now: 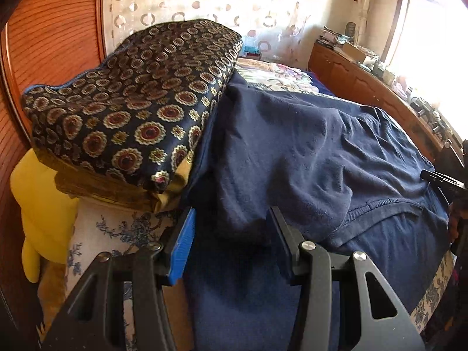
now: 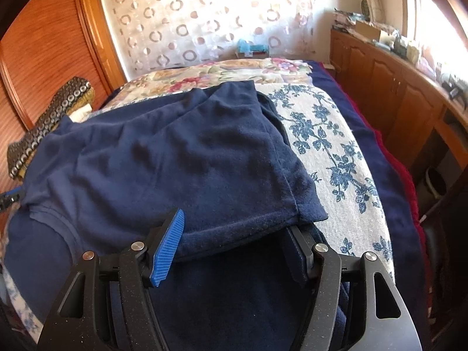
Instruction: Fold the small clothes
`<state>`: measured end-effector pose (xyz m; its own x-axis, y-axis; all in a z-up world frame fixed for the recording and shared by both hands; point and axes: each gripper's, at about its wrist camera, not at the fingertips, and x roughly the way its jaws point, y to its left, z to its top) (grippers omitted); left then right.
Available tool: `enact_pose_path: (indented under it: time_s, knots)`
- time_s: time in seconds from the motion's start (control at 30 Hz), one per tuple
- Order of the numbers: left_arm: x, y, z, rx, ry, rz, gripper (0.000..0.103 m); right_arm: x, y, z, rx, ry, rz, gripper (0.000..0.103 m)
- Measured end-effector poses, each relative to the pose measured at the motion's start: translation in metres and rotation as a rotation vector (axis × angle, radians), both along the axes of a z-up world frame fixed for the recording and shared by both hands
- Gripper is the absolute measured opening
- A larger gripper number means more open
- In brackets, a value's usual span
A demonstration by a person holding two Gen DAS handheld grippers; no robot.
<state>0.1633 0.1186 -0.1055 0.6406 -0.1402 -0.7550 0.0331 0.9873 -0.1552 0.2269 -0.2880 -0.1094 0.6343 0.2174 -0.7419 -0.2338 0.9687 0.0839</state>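
Navy garment point(image 2: 163, 158) is lying spread across the bed point(image 2: 330, 134), far part folded back over itself, so a doubled layer is sitting on top with its hem running across the near side. It looks like a t-shirt: in the left wrist view a curved ribbed seam is showing at the right, likely the neckline.

Right gripper point(image 2: 234, 242) is sitting at that near hem, jaws standing wide. The folded edge is lying between the blue pad point(image 2: 168, 247) and the other finger, but the pads aren't pressing on it. My read: it is either releasing after laying the fold or lining up for the next pinch; I can't tell which.

Left gripper point(image 1: 231, 242) is hanging over the garment's left edge, jaws partly open, cloth below and between the fingers, and I can't see any pinch. Probably positioned there to take the left side for a sideways fold.

Patterned cushion point(image 1: 131, 99) is sitting just left of the garment, touching or slightly overlapping its edge. Yellow plush point(image 1: 38, 204) is under it, further left. That is crowding the left hand's working room; a fold from that side risks snagging the cushion.

Judgement: first fold is down, side folds not yet done. Next grab needs both layers at the hem, or the top layer alone is going to slide.
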Motion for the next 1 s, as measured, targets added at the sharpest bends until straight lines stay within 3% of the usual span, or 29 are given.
enact_pose_path:
  time_s: [0.1,0.2,0.23,0.27,0.37,0.53,0.77,1.0]
  knots:
    - [0.000,0.000,-0.003,-0.004,0.001,-0.018,0.049,-0.002,0.004,-0.001,-0.028,-0.004,0.002,0.066]
    - [-0.001,-0.002,-0.004,-0.002,-0.007,-0.038,0.036,-0.001,0.005,-0.003,-0.039,-0.002,0.001,0.062]
    - [-0.001,-0.003,-0.004,0.011,-0.012,-0.036,0.025,-0.001,0.005,-0.003,-0.040,-0.005,0.001,0.054]
    - [-0.002,-0.005,-0.004,0.034,-0.019,-0.035,0.014,-0.001,0.005,-0.003,-0.039,-0.005,0.005,0.036]
    - [-0.007,-0.008,0.003,0.057,-0.054,-0.044,0.002,-0.005,0.008,-0.001,-0.031,-0.016,0.046,0.007]
    - [-0.020,-0.010,0.031,0.058,-0.138,-0.041,0.002,-0.018,0.015,0.010,-0.074,-0.095,0.055,0.001]
    - [-0.038,-0.016,0.067,-0.005,-0.225,-0.075,0.002,-0.034,0.007,0.047,-0.037,-0.201,0.075,0.000]
    - [-0.024,-0.008,0.053,0.069,-0.152,-0.042,0.006,-0.038,0.013,0.055,-0.066,-0.212,0.093,0.000]
